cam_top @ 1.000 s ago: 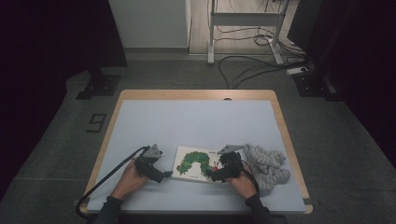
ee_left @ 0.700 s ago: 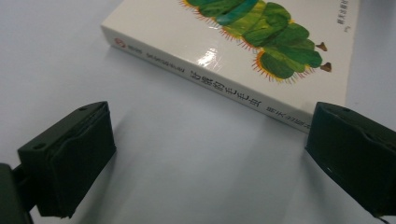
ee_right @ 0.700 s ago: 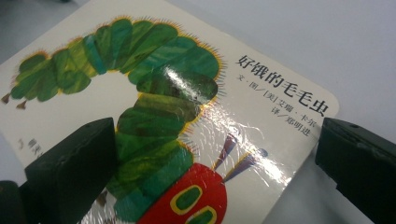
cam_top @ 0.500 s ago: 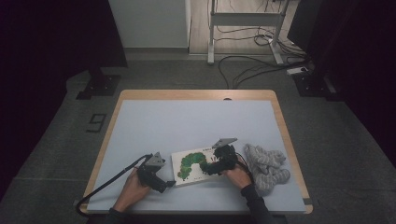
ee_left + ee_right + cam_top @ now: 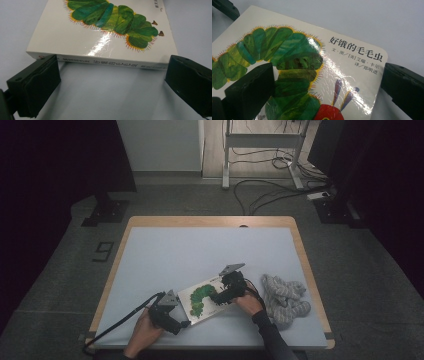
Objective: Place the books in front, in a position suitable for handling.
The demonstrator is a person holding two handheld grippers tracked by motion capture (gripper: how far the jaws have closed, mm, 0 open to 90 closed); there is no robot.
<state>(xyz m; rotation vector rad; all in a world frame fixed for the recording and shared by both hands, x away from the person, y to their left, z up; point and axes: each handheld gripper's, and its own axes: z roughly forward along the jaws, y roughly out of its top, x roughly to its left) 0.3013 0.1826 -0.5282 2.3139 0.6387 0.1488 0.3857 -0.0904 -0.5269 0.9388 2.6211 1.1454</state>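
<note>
A dim room with a grey carpeted floor (image 5: 60, 285) surrounds the scene; at the far side stand a pale cabinet (image 5: 160, 145) and a metal frame (image 5: 260, 150), with loose cables (image 5: 270, 195) trailing across the floor beside it. The worktop (image 5: 200, 250) is a pale grey-blue sheet with a wooden rim, smooth and matte.

On its near right part lies a crumpled grey cloth (image 5: 285, 297), soft and knotted in folds, just right of the right gripper and apart from the book.

The book (image 5: 202, 297) lies flat near the worktop's near edge, between the two grippers, turned at a slant. It is a thick board book with a glossy white cover, rounded corners and a green caterpillar with a red head. The cover reads "好饿的毛毛虫" in black, with smaller lines of credits below; the spine carries small print too blurred to read.

The right gripper (image 5: 225, 292) sits over the book's far right part, its black blocky fingers (image 5: 249, 92) spread apart above the cover, grasping nothing. The left gripper (image 5: 175, 320) lies at the book's near left edge, facing the spine, its fingers (image 5: 35, 87) released and wide, one near each end of the spine, not pressing it.
</note>
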